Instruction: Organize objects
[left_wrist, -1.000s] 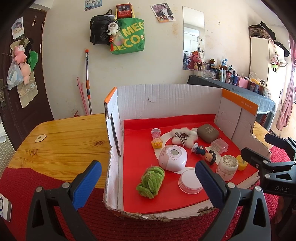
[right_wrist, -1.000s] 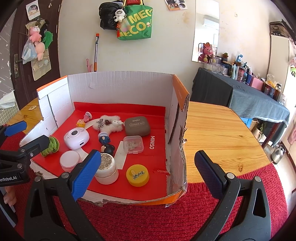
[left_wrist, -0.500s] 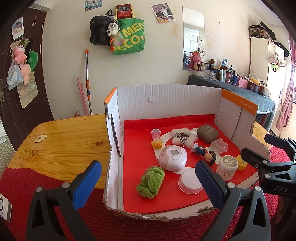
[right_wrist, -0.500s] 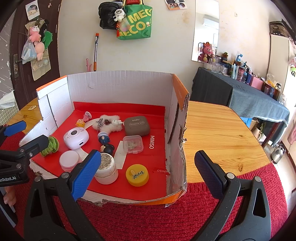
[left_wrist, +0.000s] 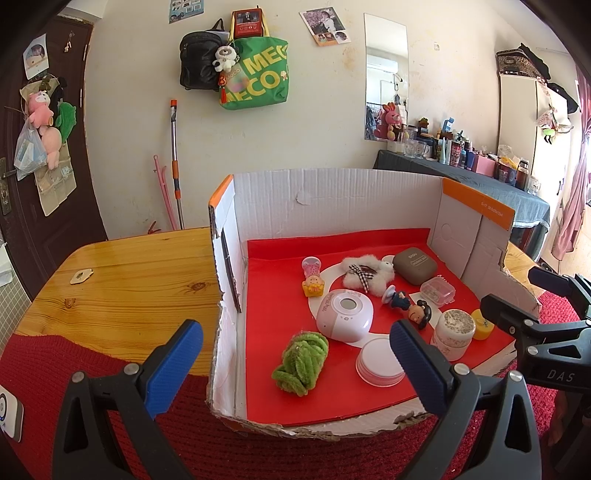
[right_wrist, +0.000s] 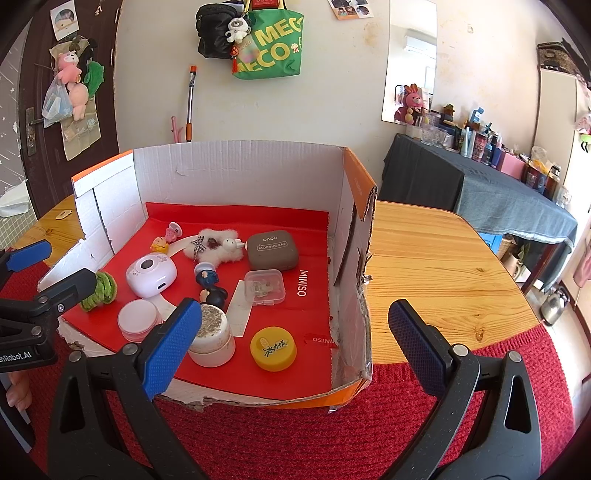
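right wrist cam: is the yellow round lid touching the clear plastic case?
No, the yellow round lid sits apart from the clear square plastic case, with bare red liner between them.

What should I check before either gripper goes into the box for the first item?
1. Left gripper open and holding nothing: ok.
2. Right gripper open and holding nothing: ok.
3. Both grippers clear of the cardboard box, hovering over its near edge: ok.
4. Near side of the box low and torn, so entry from the front is free: ok.
5. Yellow tub has free space around it for the right gripper: ok.
6. White jar stands close to the flat pink lid and the figurine: not ok, tight for the fingers.
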